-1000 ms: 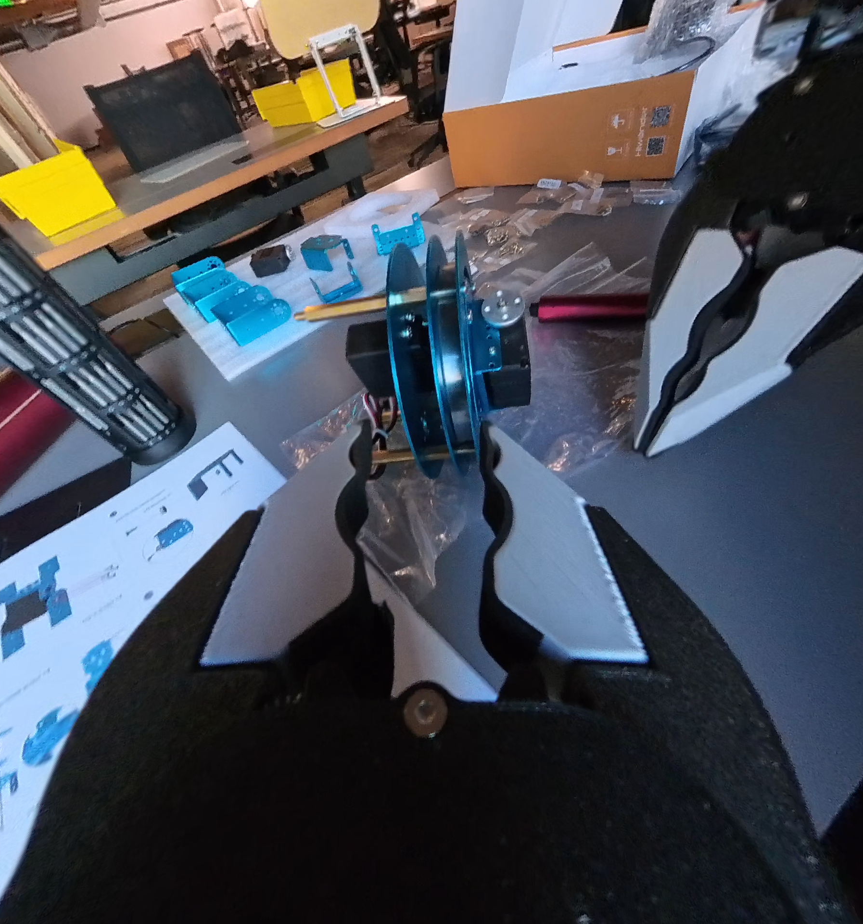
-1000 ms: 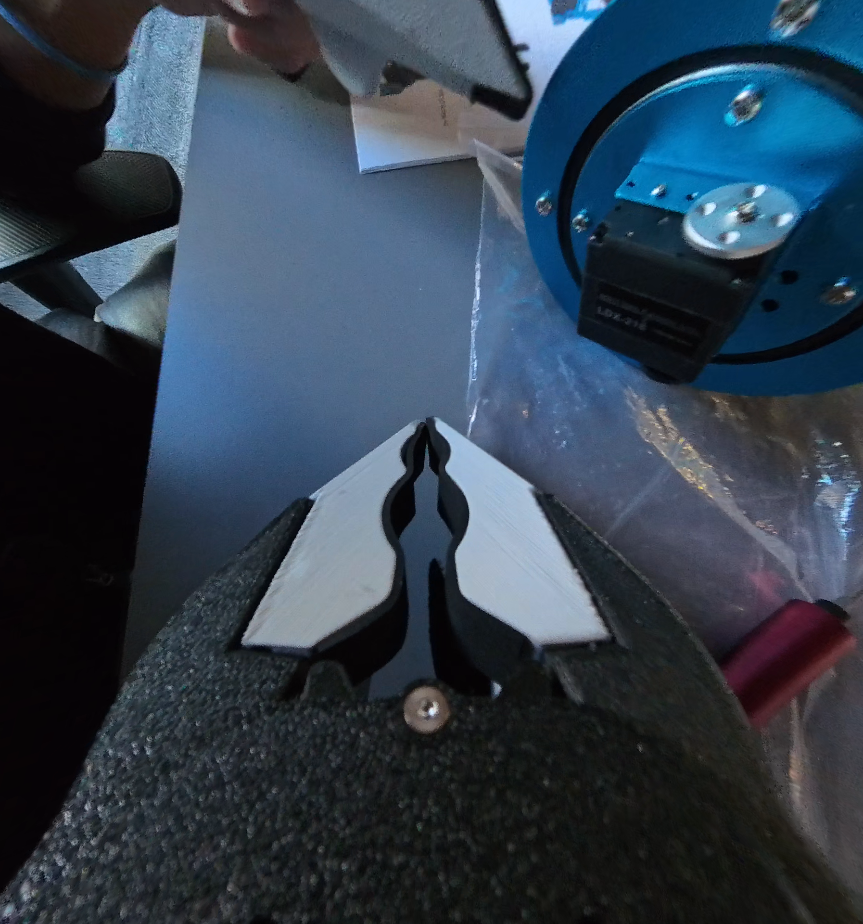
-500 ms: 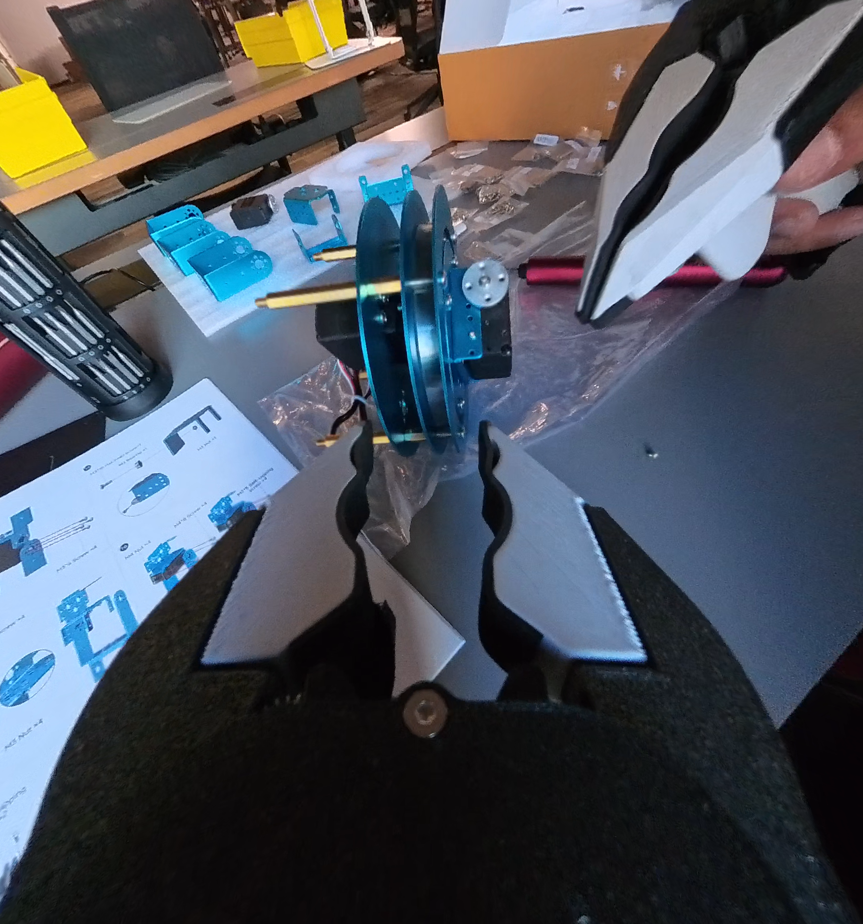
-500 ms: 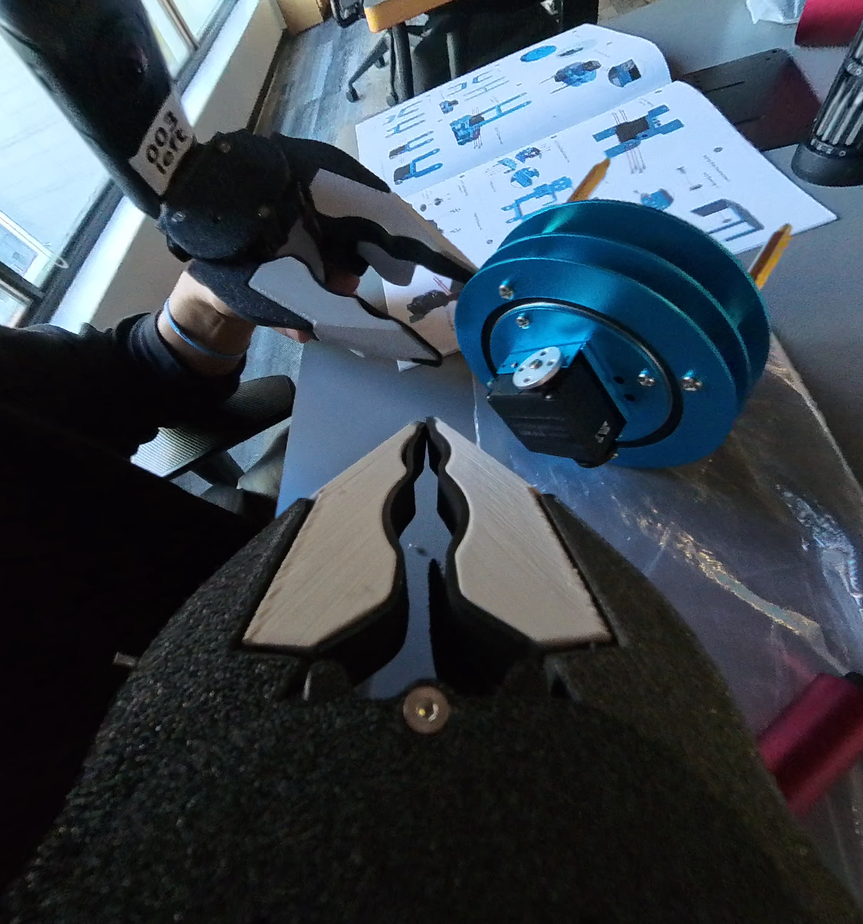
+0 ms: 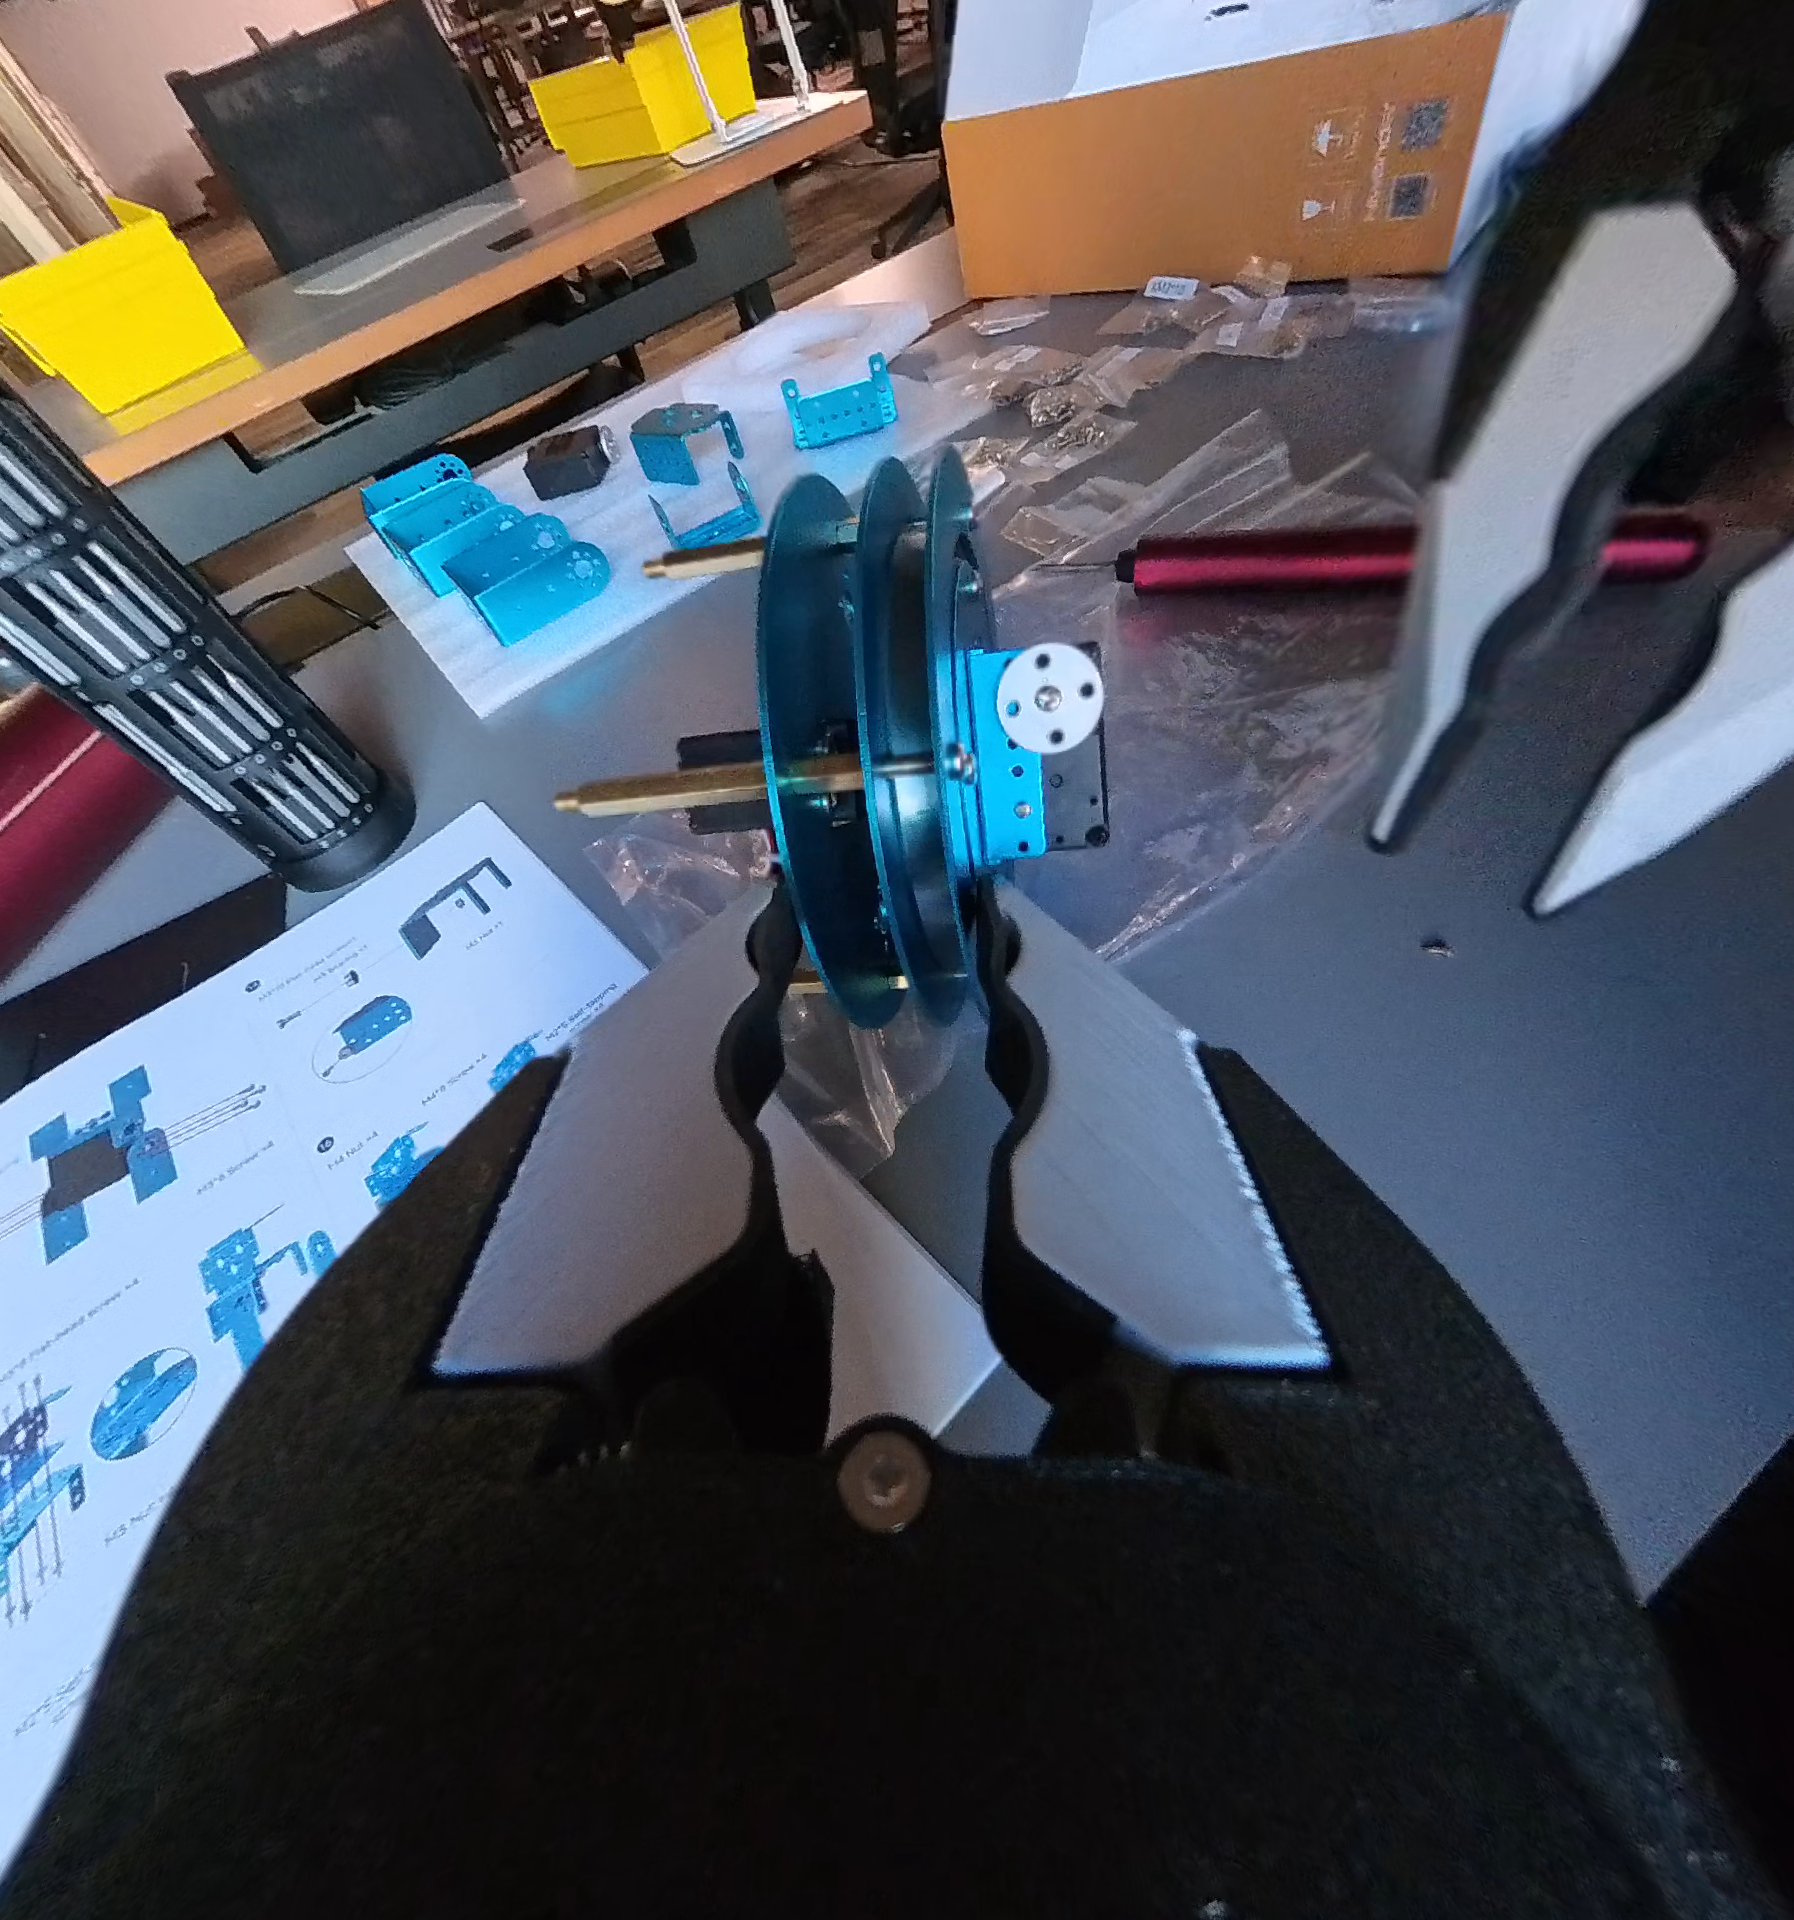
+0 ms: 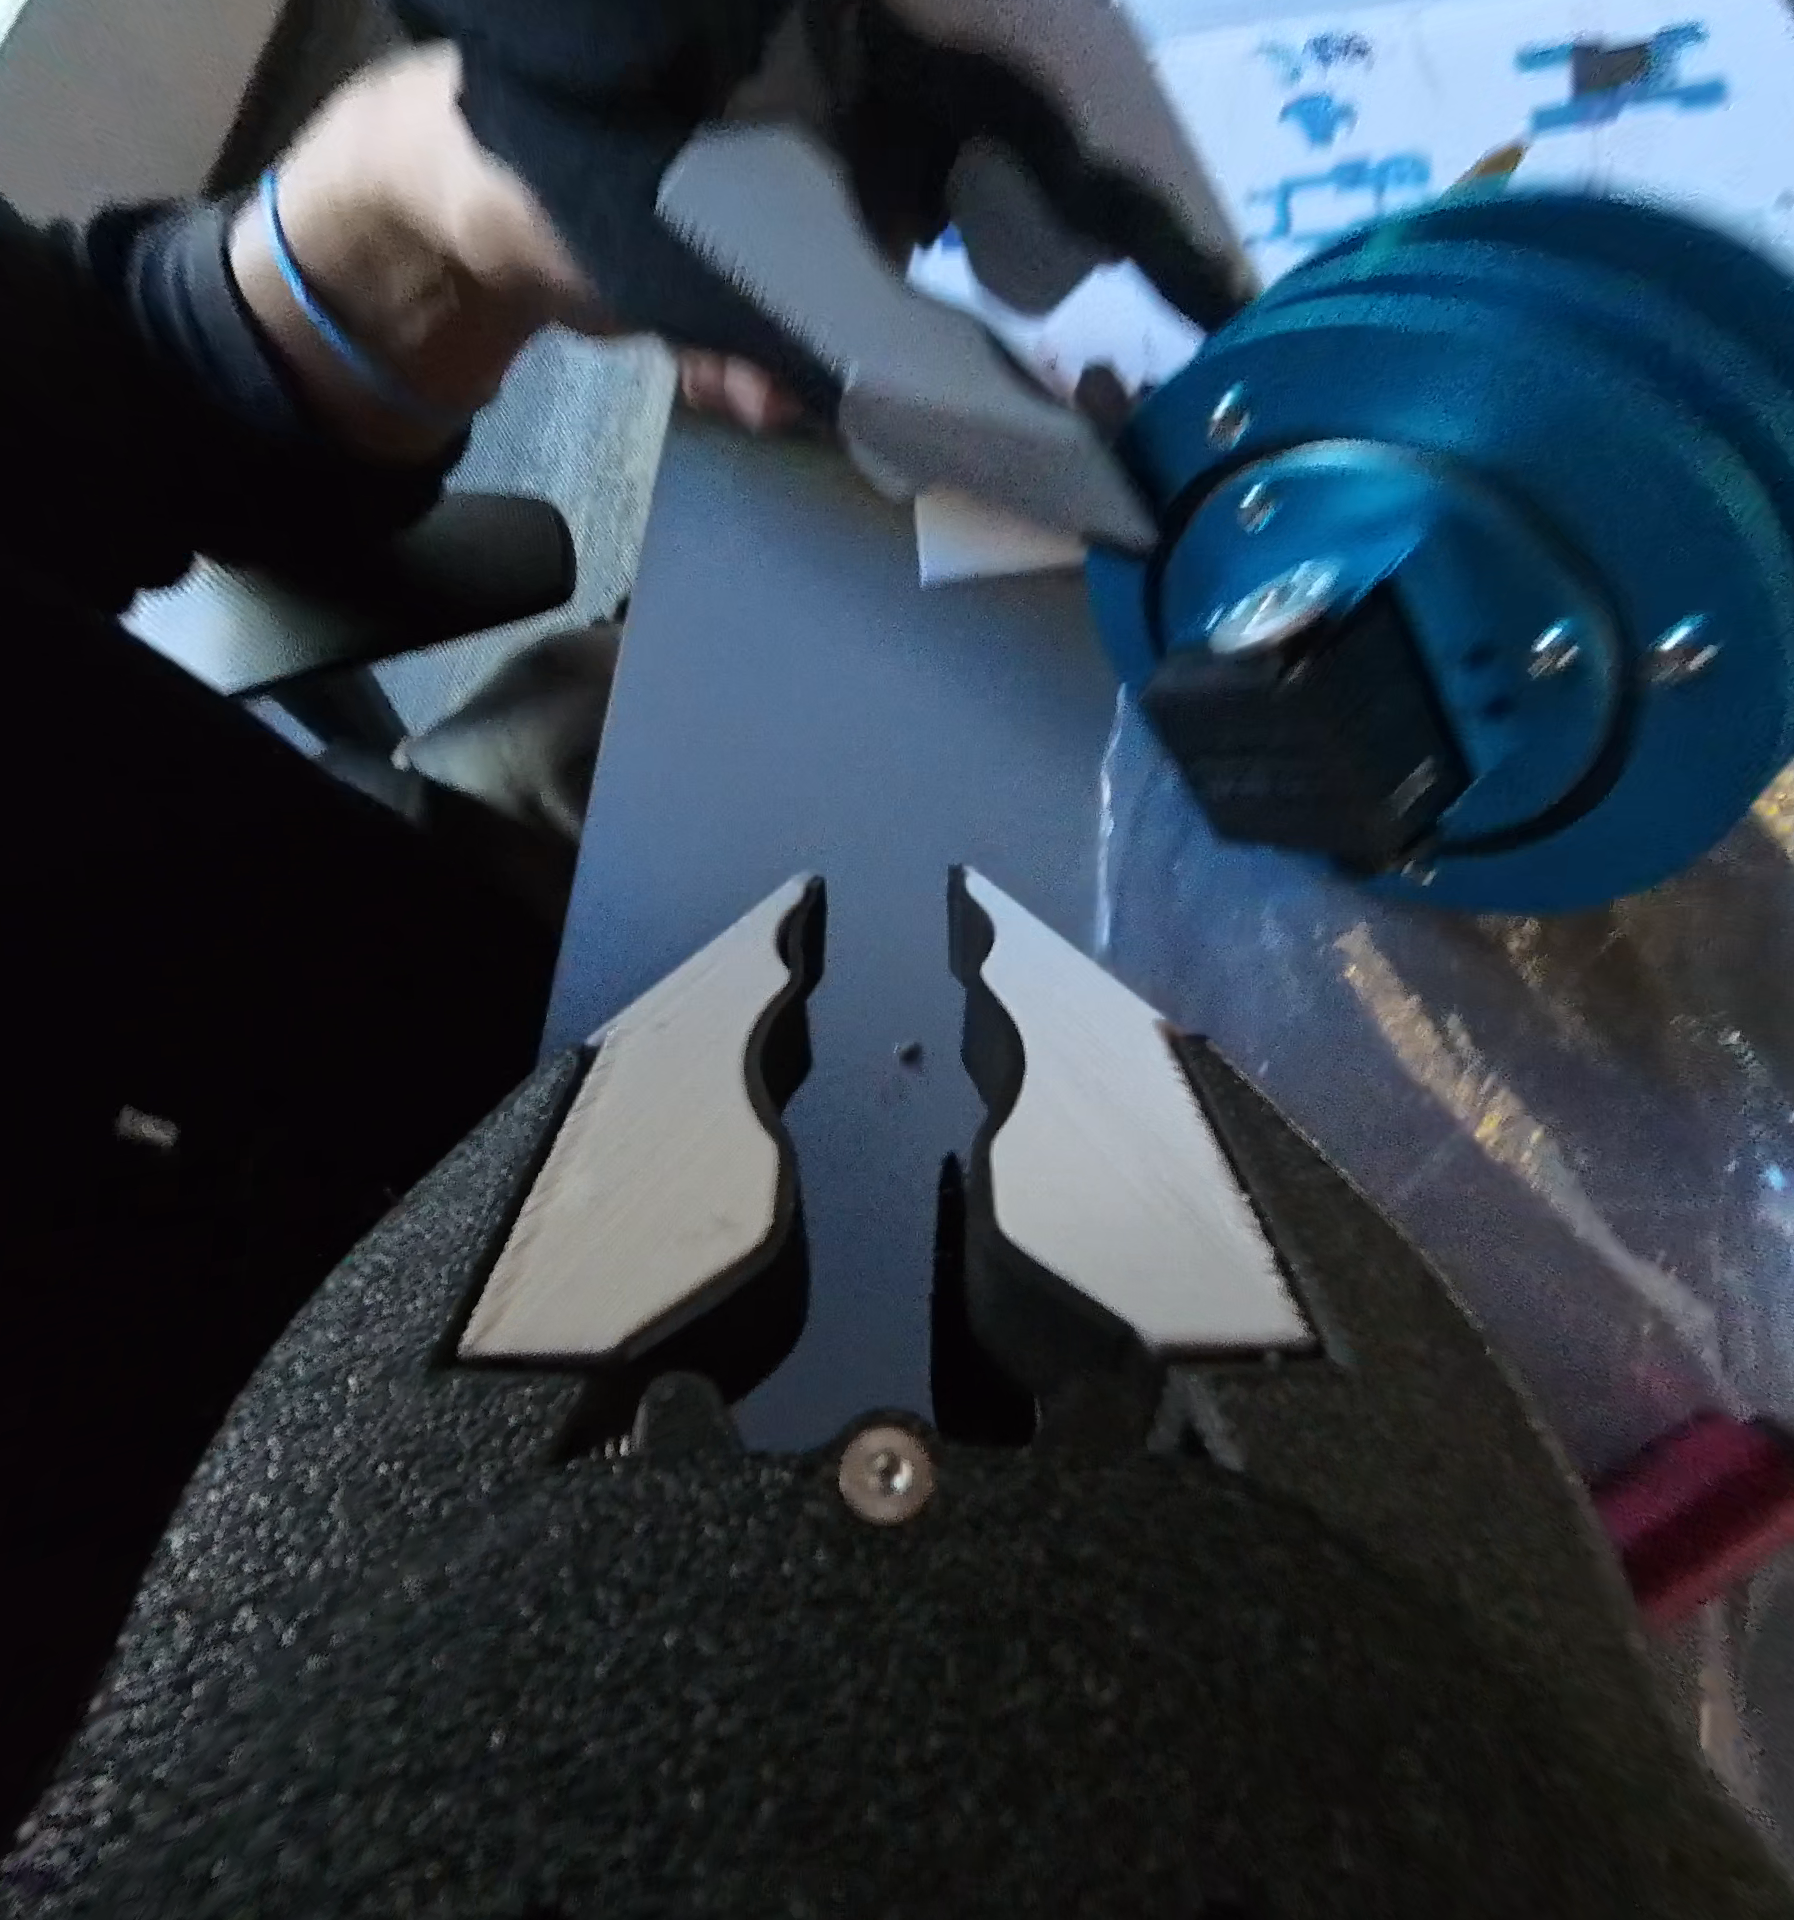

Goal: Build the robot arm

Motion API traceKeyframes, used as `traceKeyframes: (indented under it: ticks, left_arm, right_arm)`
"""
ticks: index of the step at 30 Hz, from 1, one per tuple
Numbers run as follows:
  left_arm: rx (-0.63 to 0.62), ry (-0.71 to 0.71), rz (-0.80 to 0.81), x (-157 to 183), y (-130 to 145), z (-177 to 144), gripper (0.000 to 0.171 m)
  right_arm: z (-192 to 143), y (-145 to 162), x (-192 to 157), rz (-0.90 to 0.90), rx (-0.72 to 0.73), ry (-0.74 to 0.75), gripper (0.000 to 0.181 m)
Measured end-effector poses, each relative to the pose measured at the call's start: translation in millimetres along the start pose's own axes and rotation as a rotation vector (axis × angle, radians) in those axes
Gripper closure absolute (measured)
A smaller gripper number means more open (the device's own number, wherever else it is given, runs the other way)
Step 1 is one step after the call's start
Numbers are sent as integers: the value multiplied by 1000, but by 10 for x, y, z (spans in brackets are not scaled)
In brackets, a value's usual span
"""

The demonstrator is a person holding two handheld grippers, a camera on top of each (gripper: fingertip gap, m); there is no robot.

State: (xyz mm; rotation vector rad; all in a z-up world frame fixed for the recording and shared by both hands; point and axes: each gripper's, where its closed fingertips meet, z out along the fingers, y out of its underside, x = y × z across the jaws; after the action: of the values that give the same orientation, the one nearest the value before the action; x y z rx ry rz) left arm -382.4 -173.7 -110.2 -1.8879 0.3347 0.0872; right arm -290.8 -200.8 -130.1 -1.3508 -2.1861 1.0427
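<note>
My left gripper (image 5: 882, 920) is shut on the lower rim of a blue disc assembly (image 5: 898, 665) and holds it upright on edge over a clear plastic bag (image 5: 1215, 727). The assembly has three blue discs, brass standoffs and a black servo (image 5: 1075, 790) with a silver horn. My right gripper (image 6: 885, 883) is open and empty, pointing down at the grey table (image 6: 820, 727), with a tiny dark screw (image 6: 911, 1052) lying between its fingers. The assembly (image 6: 1599, 499) is to its upper right. The right gripper also shows in the left wrist view (image 5: 1459, 873), right of the assembly.
An open instruction booklet (image 5: 197, 1143) lies at left beside a black cylindrical rack (image 5: 145, 665). Blue brackets (image 5: 498, 551) sit on white foam behind. A red screwdriver (image 5: 1277, 566), small hardware bags (image 5: 1080, 395) and a cardboard box (image 5: 1184, 177) are at the back right. The right tips stand about 15 centimeters off the red screwdriver (image 5: 1277, 566).
My right gripper has opened from shut and swung down towards the table over the tiny screw. My left gripper still holds the disc assembly, now a little higher in view.
</note>
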Motion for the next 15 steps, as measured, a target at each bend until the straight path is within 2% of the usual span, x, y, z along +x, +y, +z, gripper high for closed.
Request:
traceKeyframes:
  ticks: [3,6,12,15]
  left_arm:
    - [-1,18,-19,1,30,-13,138]
    - [-12,-9,-22,-22,78,-63,134]
    - [-21,-17,10,-2,79,-76,138]
    - [-19,-15,10,-8,70,-68,138]
  right_arm:
    - [35,293,-93,-20,-82,0,160]
    - [75,436,-68,-14,-138,-11,162]
    - [110,520,16,-67,-166,101,172]
    - [116,545,12,-54,-158,92,174]
